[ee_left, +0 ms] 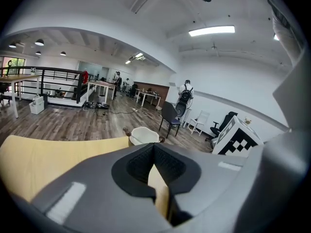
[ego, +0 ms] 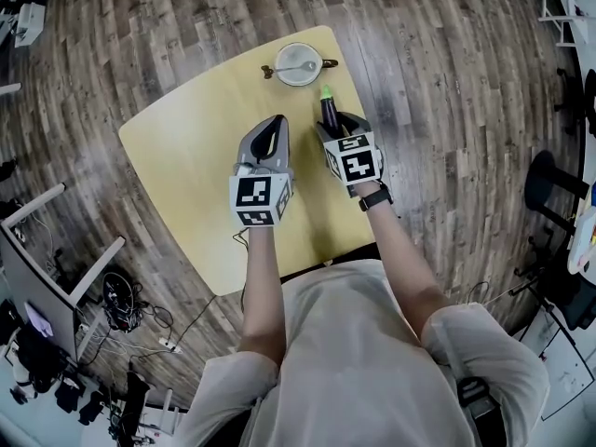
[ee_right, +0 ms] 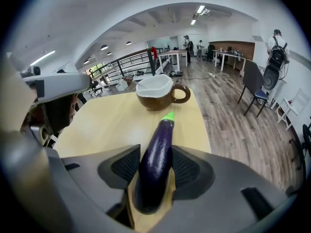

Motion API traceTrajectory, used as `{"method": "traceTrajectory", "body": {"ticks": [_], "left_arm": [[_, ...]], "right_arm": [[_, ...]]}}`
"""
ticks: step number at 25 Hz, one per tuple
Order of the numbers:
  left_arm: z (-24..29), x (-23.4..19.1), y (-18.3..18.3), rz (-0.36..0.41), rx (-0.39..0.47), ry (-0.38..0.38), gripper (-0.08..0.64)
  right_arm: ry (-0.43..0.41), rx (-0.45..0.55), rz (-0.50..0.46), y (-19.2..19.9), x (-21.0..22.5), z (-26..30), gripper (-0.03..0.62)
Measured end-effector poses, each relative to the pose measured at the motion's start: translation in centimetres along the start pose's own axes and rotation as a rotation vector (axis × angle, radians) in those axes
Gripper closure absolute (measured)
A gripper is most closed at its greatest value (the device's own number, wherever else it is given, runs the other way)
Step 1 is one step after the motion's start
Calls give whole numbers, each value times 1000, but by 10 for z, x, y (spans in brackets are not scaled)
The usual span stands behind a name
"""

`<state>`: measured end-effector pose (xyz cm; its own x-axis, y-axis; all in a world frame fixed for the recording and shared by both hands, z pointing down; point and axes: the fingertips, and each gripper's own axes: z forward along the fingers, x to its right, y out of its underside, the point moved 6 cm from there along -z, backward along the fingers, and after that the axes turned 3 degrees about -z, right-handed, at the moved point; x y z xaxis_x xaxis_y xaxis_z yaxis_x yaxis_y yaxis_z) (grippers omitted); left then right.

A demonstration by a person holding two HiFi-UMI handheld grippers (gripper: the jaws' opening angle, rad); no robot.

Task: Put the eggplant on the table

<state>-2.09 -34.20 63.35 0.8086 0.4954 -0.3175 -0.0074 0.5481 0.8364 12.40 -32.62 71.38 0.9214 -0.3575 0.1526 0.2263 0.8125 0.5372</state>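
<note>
A dark purple eggplant point(ego: 329, 110) with a green stem end lies lengthwise between the pads of my right gripper point(ego: 337, 125), which is shut on it. In the right gripper view the eggplant point(ee_right: 163, 135) sticks out past the gripper point(ee_right: 156, 155) just above the yellow table point(ee_right: 107, 120), stem toward the cup. My left gripper point(ego: 277, 121) hovers over the table point(ego: 186, 147) just left of the right one. Its jaws meet at the tips in the left gripper view point(ee_left: 154, 147), with nothing between them.
A brown cup point(ego: 298, 63) with a white inside and a spoon stands near the table's far edge, just beyond the eggplant's stem. Wood floor surrounds the table. Cables and a stand lie at the lower left point(ego: 121, 305). A dark chair point(ee_right: 255, 84) stands off to the right.
</note>
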Motion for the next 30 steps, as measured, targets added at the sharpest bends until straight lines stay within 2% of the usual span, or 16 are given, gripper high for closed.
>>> {"method": "traceTrajectory", "body": {"ticks": [9,12,17,22,30], "left_arm": [[-3,4,3,0,2,6,551],[-8,8,2,2,9,11,551],[-22,12,-3,16,23,8,551],[-45,16,-14,39,59,-8,551],[-96,16,-21,25,105,-81,551]], "right_arm": [[15,-20,-10,2,-4,8,396],[1,-17,-12,3,-7,7,361],[17,2,-11,3,-9,-9,348],[53,78,-7,-9,-14,-40,348],[34,234,-20,-34,-48,-92,348]]}}
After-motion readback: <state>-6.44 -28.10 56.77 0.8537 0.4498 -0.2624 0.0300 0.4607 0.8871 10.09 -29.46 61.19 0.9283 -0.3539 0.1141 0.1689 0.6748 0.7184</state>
